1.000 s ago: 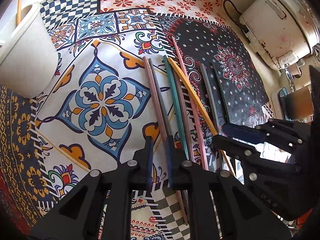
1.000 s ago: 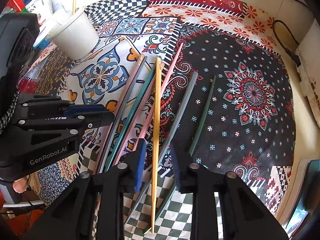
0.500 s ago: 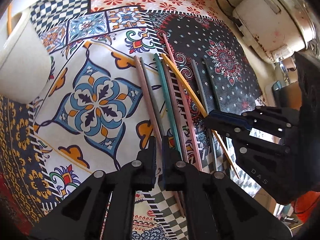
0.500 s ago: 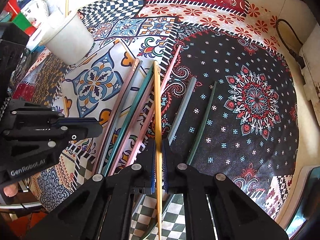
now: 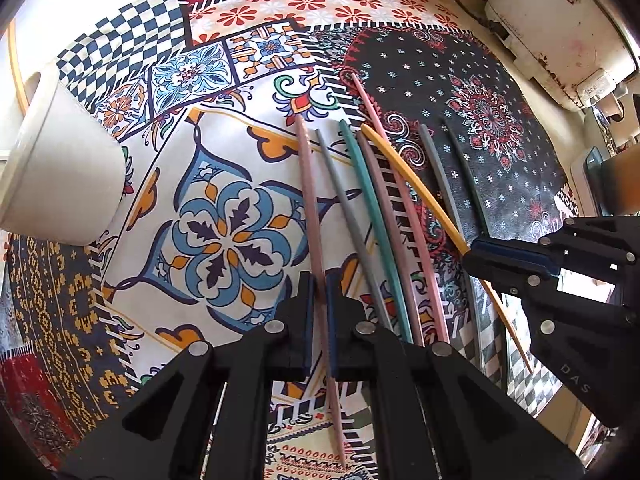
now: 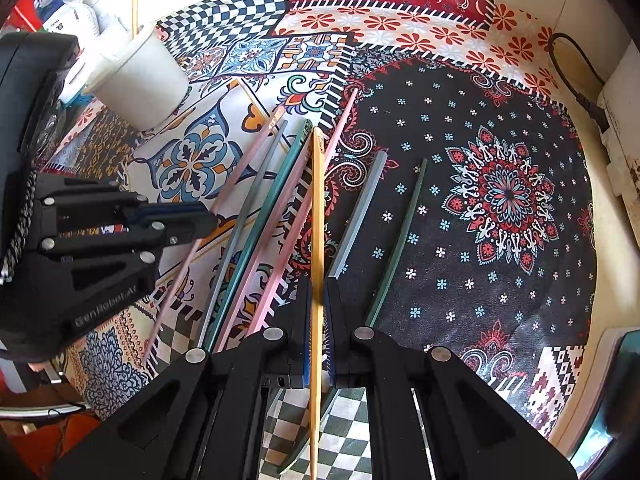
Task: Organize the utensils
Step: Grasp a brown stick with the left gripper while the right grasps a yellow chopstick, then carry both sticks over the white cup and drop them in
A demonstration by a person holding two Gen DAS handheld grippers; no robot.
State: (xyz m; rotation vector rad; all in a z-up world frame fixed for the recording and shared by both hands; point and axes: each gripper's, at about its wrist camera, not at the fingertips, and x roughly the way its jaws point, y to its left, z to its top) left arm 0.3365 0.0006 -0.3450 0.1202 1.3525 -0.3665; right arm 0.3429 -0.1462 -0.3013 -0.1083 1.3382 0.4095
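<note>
Several coloured chopsticks lie side by side on a patterned cloth. My left gripper (image 5: 319, 286) is shut on a pink chopstick (image 5: 310, 184), the leftmost of the row; it also shows in the right wrist view (image 6: 244, 164). My right gripper (image 6: 318, 292) is shut on a yellow chopstick (image 6: 318, 200), which shows in the left wrist view (image 5: 416, 184) running into the right gripper (image 5: 474, 250). The left gripper (image 6: 208, 216) shows at the left of the right wrist view. A white cup (image 5: 60, 164) stands at the far left with a yellow stick in it.
Loose grey (image 6: 360, 208), dark green (image 6: 404, 224), teal (image 5: 372, 208) and pink (image 6: 340, 128) chopsticks lie between and beside the held ones. A white appliance (image 5: 560, 20) with a black cable (image 6: 576, 76) stands at the back right. Clutter sits behind the cup (image 6: 136, 76).
Both grippers went from open to shut: the left closed on the pink chopstick, the right on the yellow one. Both held sticks now sit slightly raised from the row.
</note>
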